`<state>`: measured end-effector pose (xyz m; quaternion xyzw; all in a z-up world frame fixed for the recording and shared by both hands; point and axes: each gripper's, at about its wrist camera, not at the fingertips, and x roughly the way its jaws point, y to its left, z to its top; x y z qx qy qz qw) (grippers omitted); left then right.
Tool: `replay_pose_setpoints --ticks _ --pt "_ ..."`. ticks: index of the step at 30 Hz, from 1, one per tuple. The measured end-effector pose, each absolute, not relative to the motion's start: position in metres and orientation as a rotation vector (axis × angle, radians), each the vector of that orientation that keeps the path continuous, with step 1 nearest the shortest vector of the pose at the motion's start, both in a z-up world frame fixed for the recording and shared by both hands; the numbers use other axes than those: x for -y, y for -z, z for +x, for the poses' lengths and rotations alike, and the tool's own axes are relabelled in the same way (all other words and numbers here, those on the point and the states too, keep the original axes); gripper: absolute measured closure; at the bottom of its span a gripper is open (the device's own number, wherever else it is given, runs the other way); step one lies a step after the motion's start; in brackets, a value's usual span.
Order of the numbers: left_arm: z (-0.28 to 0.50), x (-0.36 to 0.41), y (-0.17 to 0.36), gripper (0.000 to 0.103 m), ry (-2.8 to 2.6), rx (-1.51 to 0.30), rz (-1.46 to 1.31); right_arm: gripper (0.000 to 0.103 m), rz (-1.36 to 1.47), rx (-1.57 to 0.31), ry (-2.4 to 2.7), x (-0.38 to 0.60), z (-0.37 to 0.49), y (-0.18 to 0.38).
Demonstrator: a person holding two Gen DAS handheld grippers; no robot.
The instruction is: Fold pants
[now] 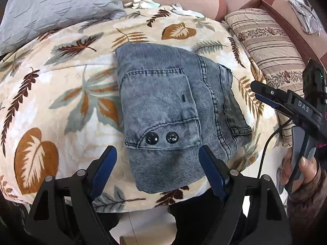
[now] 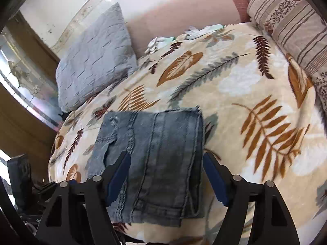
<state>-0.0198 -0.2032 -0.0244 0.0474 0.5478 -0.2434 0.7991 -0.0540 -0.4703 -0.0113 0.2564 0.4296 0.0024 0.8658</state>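
Denim pants (image 1: 171, 110), folded into a compact bundle, are seen in the left wrist view lying on the leaf-print blanket (image 1: 61, 106); the left hand-held gripper (image 1: 157, 161) is spread wide above their near edge, holding nothing. From the right wrist view, the right hand-held gripper (image 2: 166, 169) is likewise spread over the bundle, nothing pinched, suggesting release.

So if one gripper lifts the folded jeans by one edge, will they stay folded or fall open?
The folded jeans would probably sag and partly unfold: they are soft denim in loose layers, nothing pinning them. The stack looks thick, so likely rather heavy for its size. On the plush leaf blanket a push would probably drag and bunch them, not slide.
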Motion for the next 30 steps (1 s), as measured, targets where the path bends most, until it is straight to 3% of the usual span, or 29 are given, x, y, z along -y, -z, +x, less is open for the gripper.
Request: replay_pose_setpoints --ticks 5,14,16,17,19,20,21,22,24,26,30 --pt "0.018 0.181 0.023 0.020 0.509 -1.225 -0.006 0.024 0.558 -0.947 0.019 0.487 -0.040 0.025" --pt "0.081 0.175 0.091 0.019 0.536 -1.528 -0.320 0.021 0.845 -1.043 -0.231 0.490 -0.014 0.096" --pt "0.081 0.186 0.100 0.016 0.597 -1.555 -0.367 0.014 0.809 -0.996 -0.277 0.483 -0.018 0.092" --pt "0.081 0.191 0.099 0.014 0.613 -1.542 -0.357 0.014 0.785 -0.980 -0.304 0.481 -0.019 0.091" --pt "0.081 0.202 0.099 0.014 0.626 -1.521 -0.335 0.024 0.769 -1.006 -0.258 0.485 -0.020 0.100" --pt "0.081 0.204 0.097 0.017 0.626 -1.517 -0.340 0.026 0.769 -1.010 -0.240 0.486 -0.020 0.103" --pt "0.080 0.206 0.094 0.033 0.641 -1.508 -0.350 0.032 0.757 -1.003 -0.223 0.484 -0.021 0.099" --pt "0.077 0.208 0.087 0.041 0.657 -1.497 -0.340 0.040 0.738 -1.003 -0.215 0.478 -0.022 0.094" --pt "0.075 0.206 0.076 0.066 0.670 -1.461 -0.323 0.040 0.696 -0.993 -0.248 0.463 -0.022 0.077" --pt "0.074 0.198 0.066 0.075 0.688 -1.439 -0.342 0.040 0.677 -0.963 -0.280 0.452 -0.020 0.058" --pt "0.083 0.173 0.034 0.075 0.685 -1.351 -0.364 0.041 0.736 -0.903 -0.360 0.442 -0.003 0.031"
